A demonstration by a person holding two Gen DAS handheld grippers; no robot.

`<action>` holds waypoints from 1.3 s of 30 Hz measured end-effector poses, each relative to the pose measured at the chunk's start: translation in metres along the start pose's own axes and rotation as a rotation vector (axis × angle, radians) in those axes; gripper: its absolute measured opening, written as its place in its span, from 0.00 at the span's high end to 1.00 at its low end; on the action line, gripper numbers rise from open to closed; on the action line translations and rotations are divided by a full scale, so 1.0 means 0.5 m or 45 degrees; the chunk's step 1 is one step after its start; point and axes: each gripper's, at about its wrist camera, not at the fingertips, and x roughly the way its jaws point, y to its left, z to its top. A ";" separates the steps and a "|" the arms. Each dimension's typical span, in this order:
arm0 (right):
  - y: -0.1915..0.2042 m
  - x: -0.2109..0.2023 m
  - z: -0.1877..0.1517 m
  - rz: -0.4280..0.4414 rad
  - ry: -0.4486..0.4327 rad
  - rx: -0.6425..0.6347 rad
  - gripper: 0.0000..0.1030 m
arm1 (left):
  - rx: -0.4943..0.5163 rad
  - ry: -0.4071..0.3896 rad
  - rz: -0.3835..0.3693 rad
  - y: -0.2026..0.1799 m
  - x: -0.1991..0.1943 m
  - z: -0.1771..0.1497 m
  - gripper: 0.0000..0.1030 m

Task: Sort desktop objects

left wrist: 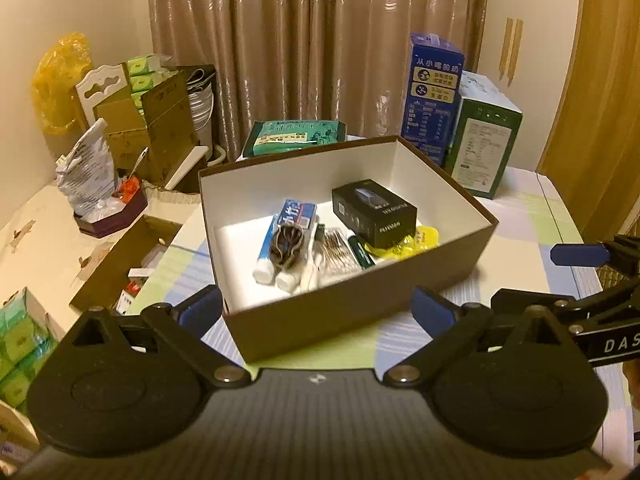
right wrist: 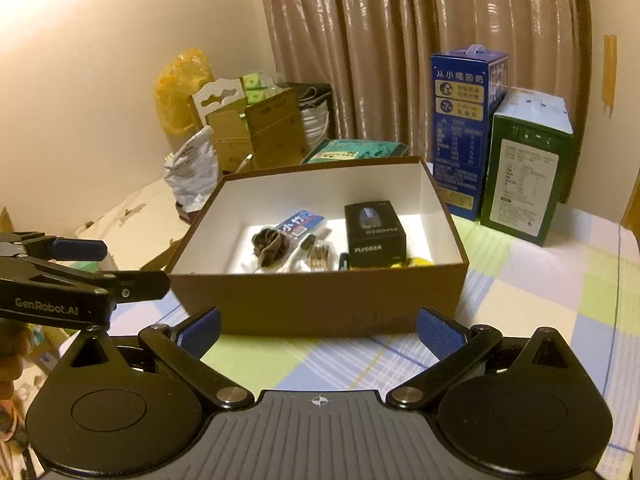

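A brown open box [left wrist: 352, 316] with white inside stands on the checked tablecloth; it also shows in the right wrist view [right wrist: 304, 300]. Inside lie a black carton [left wrist: 374, 212] [right wrist: 374, 236], a blue-white toothpaste tube [left wrist: 286, 232] [right wrist: 300, 222], a dark hair claw [left wrist: 286, 246] [right wrist: 270, 246], cotton swabs [left wrist: 340, 246] and a yellow packet [left wrist: 424, 238]. My left gripper [left wrist: 316, 308] is open and empty, just before the box's near wall. My right gripper [right wrist: 318, 330] is open and empty, also in front of the box. Each gripper shows at the other view's edge.
A blue carton [left wrist: 434, 96] and a green carton [left wrist: 484, 140] stand behind the box at right. A green packet [left wrist: 296, 136] lies behind it. Cardboard boxes [left wrist: 156, 128], a crumpled bag [left wrist: 86, 168] and a low open carton [left wrist: 128, 264] crowd the left.
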 end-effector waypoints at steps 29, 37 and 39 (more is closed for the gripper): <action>-0.018 -0.176 -0.122 0.034 0.001 -0.046 0.02 | -0.051 0.005 0.101 -0.141 -0.164 -0.125 0.04; -0.020 -0.193 -0.146 0.044 0.015 -0.051 0.02 | -0.065 0.006 0.126 -0.155 -0.182 -0.143 0.04; -0.021 -0.196 -0.151 0.045 0.019 -0.051 0.02 | -0.068 0.008 0.132 -0.157 -0.184 -0.147 0.04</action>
